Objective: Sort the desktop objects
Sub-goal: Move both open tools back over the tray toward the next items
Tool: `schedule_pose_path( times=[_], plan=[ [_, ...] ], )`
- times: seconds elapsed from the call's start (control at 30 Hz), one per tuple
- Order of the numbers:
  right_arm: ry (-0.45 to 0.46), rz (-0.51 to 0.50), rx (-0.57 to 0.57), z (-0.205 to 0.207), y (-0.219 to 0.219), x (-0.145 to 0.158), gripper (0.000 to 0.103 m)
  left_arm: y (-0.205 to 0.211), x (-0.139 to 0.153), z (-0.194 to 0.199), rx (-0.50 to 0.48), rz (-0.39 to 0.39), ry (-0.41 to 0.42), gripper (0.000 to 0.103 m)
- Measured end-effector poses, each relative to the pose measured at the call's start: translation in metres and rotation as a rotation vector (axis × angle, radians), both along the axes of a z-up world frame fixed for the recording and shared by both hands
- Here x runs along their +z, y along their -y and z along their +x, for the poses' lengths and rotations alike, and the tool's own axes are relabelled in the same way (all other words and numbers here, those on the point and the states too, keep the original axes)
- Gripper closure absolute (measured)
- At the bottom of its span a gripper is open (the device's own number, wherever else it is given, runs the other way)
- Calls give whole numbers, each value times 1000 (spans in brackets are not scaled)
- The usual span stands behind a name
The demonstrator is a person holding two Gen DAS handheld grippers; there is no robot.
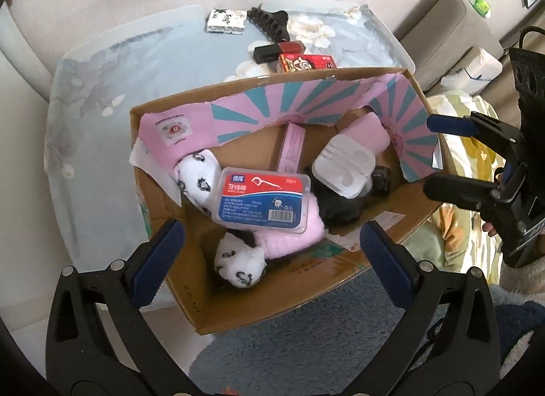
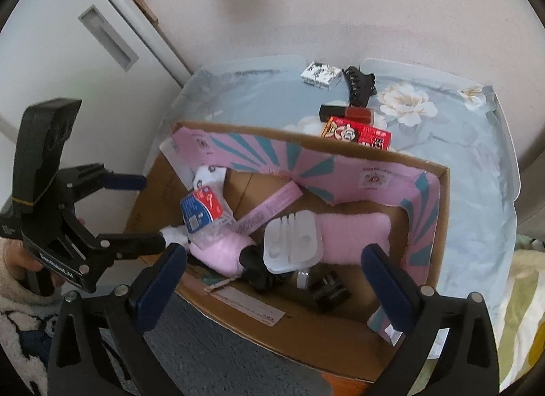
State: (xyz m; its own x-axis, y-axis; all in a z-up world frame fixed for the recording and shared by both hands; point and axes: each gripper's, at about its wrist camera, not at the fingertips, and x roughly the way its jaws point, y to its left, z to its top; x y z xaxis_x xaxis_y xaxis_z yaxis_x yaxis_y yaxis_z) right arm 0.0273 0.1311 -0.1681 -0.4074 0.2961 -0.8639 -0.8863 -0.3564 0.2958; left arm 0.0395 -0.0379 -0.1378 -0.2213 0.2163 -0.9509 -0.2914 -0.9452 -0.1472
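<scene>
While both grippers hang over the box (image 1: pixel 238 300), the left gripper (image 1: pixel 269 242) has its jaws spread wide with nothing between them, and the right gripper (image 2: pixel 272 259) likewise stands released and empty. Inside the box lie a floss case (image 1: pixel 264 200), a pink cloth (image 2: pixel 354 237), a white tray (image 1: pixel 344 169) and patterned socks (image 1: pixel 197 174). Beyond it, on the counter (image 1: pixel 163 55), rest a red packet (image 1: pixel 306 63), a lipstick (image 1: pixel 277 49), a hair claw (image 1: pixel 270 23) and a small white box (image 1: pixel 226 20).
</scene>
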Motion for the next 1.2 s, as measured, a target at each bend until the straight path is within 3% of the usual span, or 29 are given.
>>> schedule_pose_path(
  times=[0.23, 0.4, 0.6, 0.7, 0.8, 0.93, 1.07, 1.2],
  plan=[
    [16, 30, 17, -5, -3, 12, 1, 2, 17, -2, -9, -5, -44, 0],
    [28, 58, 28, -4, -11, 25, 1, 3, 46, -19, -39, -41, -127, 0],
    [51, 101, 39, -9, -40, 44, 1, 1, 70, -74, -50, -122, -196, 0],
    [77, 92, 31, -11, -69, 46, 1, 1, 69, -115, -45, -91, -171, 0],
    [154, 61, 26, -16, -101, 36, 1, -2, 58, -156, -40, -74, -144, 0],
    [301, -50, 20, -18, -146, -1, 1, -14, 30, -210, -41, -132, -127, 0],
    [319, -198, -26, -11, -177, -46, 1, -22, -15, -263, -11, -110, -69, 0],
    [332, -305, -88, -7, -195, -83, 1, -24, -52, -290, 20, -99, -29, 0]
  ],
)
